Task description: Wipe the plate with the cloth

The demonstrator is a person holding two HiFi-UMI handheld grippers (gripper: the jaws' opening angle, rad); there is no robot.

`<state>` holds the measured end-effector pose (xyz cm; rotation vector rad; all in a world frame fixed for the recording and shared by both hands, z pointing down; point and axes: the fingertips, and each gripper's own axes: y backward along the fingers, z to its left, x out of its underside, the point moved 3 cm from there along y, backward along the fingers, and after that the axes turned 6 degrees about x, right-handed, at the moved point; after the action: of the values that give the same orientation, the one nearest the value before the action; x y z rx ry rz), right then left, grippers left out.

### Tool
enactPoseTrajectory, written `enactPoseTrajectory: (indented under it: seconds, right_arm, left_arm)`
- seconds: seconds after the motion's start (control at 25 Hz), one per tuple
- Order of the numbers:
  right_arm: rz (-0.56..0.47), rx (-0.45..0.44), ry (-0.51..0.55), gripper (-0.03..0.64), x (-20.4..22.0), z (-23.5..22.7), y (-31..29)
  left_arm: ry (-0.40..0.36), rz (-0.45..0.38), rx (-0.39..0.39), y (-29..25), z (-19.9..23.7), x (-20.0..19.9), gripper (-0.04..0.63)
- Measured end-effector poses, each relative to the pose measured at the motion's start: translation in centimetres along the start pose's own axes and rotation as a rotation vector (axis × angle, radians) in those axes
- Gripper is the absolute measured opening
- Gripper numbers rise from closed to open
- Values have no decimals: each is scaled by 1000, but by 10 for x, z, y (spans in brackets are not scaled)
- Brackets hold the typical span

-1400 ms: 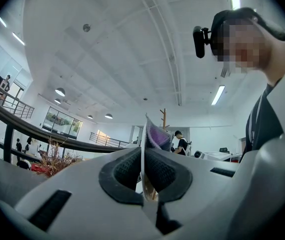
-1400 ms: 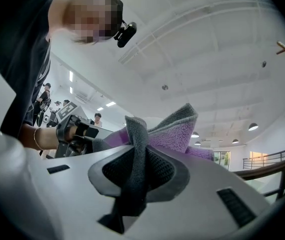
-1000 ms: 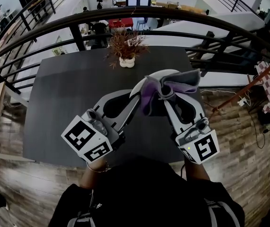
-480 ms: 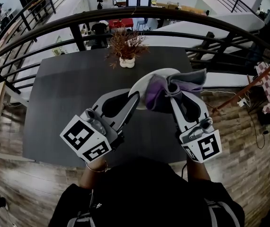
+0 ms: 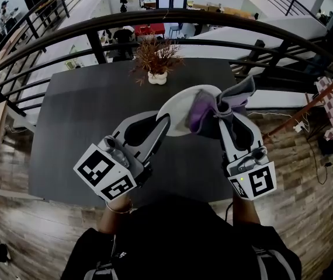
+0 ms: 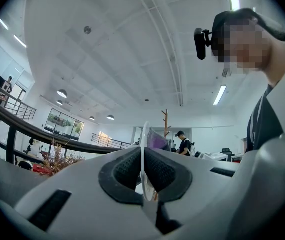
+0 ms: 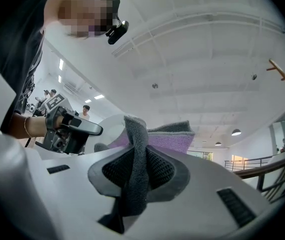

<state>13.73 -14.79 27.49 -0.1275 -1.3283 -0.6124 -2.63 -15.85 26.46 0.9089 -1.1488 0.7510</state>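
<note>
The left gripper (image 5: 159,125) clamps the white plate's (image 5: 181,112) rim edge-on between its 2 jaws. The right gripper (image 5: 220,116) pinches the grey-purple cloth (image 5: 213,107), which lies against the plate's face.

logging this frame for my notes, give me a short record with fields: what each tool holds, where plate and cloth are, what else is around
left tool: shut on the rim of the plate
right tool: shut on the cloth
plate: white, held up by its rim, edge-on between the left pads in the left gripper view
cloth: purple and grey, bunched against the face of the plate
table: dark top, below both tools
other: potted plant near the table's far edge
</note>
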Motion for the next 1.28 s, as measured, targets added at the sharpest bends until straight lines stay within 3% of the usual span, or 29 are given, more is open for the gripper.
enactPoseTrajectory:
  seconds: [0.64, 0.96, 1.12, 1.28]
  right_arm:
    - [49, 80, 7, 63, 10, -26, 10]
    - [22, 122, 2, 63, -2, -33, 16]
    - [-41, 104, -8, 63, -18, -29, 20]
    - [-109, 22, -23, 63, -33, -14, 20]
  left_arm:
    - [36, -4, -7, 0, 5, 6, 9]
    - [39, -8, -34, 11, 16, 3, 9]
    - [40, -10, -45, 12, 18, 2, 9]
    - [34, -13, -49, 14, 18, 1, 9]
